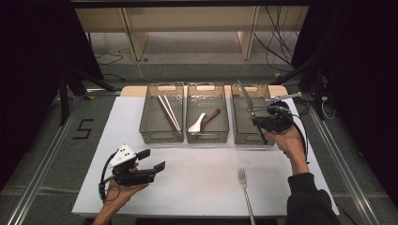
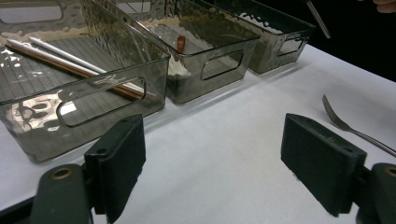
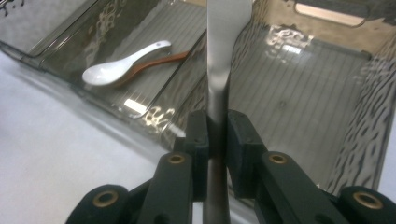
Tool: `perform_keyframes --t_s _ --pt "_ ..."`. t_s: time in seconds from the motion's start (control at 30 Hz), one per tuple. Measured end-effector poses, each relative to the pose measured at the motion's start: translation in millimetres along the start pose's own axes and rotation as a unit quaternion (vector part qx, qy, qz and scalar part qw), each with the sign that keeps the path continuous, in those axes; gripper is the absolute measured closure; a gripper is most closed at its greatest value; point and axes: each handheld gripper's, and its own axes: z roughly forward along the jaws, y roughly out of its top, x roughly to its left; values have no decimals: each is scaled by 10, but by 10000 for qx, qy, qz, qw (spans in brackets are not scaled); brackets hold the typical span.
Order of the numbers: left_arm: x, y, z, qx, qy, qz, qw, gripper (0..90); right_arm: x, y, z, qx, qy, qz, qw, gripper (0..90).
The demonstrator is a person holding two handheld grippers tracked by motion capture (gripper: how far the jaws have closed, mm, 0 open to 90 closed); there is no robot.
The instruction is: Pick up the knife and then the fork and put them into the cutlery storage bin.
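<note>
Steel table knife (image 3: pixel 219 56) clamped in right gripper (image 1: pixel 261 120), blade pointing far-left over the empty right-hand bin (image 1: pixel 244 136). Left gripper (image 1: pixel 151 159) idle, jaws wide, near-left, well apart.

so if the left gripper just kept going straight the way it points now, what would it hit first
Probably the left bin holding the chopsticks. The open left gripper faces bare white mat, then that bin's front wall, though depth is hard to judge.
</note>
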Motion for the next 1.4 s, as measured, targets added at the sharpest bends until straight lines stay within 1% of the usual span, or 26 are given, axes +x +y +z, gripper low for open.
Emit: perform_keyframes --t_s 0.23,0.33,0.57,0.8,0.97,1.13,1.23,1.33,1.4 --pt "0 -12 -10 3 11 14 10000 215 -26 149 52 -94 -117 99 9998 806" --pt "0 -17 -12 -19 -9 -23 10000 215 -39 207 89 -78 -159 114 9998 806" --pt "7 -23 -19 -10 -4 -18 10000 215 -75 308 175 -64 -249 237 9994 806" --pt "5 -26 -12 -13 -22 -6 10000 214 -117 335 294 -14 -319 359 9988 805" --pt "6 -26 -13 -6 -27 -2 10000 214 -156 336 341 -38 -372 462 9982 805" --pt "6 -26 -13 -15 -20 5 10000 214 -196 330 391 -25 -443 514 9977 805" --pt "6 -27 -10 -26 -18 -41 10000 214 -214 325 414 15 -484 523 9975 805" --pt "7 -28 -10 -20 -13 -1 10000 214 -232 314 441 27 -501 580 9971 805" --pt "6 -27 -12 -14 -19 -10 10000 214 -238 304 469 86 -534 590 9968 804"
